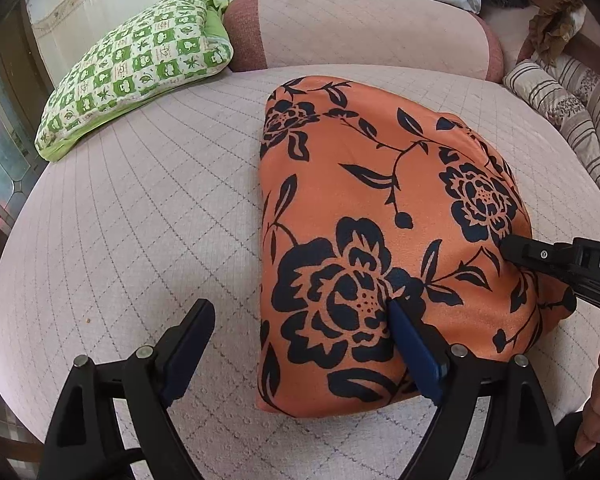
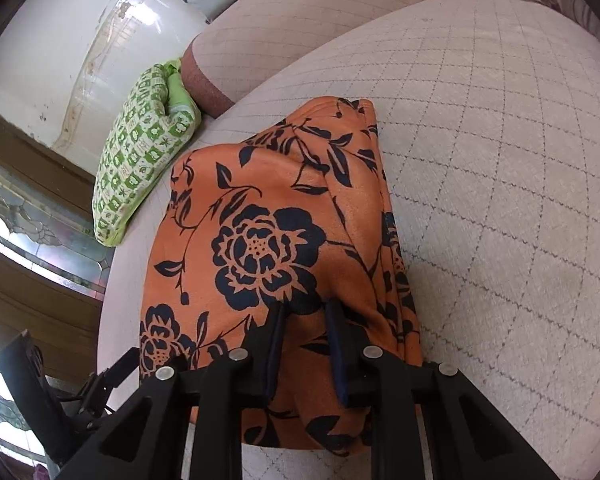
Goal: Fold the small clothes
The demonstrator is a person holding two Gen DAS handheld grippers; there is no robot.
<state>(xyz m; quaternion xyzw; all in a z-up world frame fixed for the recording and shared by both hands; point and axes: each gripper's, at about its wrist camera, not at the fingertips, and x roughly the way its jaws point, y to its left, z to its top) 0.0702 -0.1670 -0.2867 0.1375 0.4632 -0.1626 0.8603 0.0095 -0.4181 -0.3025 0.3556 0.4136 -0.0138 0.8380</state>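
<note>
An orange garment with black flowers (image 1: 380,216) lies folded into a compact bundle on the pale quilted bed (image 1: 140,220). My left gripper (image 1: 300,312) is open; its right finger rests on the garment's near left part, its left finger is over bare quilt. In the right wrist view the same garment (image 2: 268,240) lies under my right gripper (image 2: 304,312), whose jaws stand a small gap apart, pressed onto the cloth's near end. The right gripper's tip also shows in the left wrist view (image 1: 512,250) on the garment's right side.
A green-and-white patterned pillow (image 1: 136,72) lies at the bed's far left. A pink bolster (image 1: 364,28) runs along the back. Striped bedding (image 1: 572,112) is piled at the right. A wall and glass-panelled door (image 2: 28,216) stand left of the bed.
</note>
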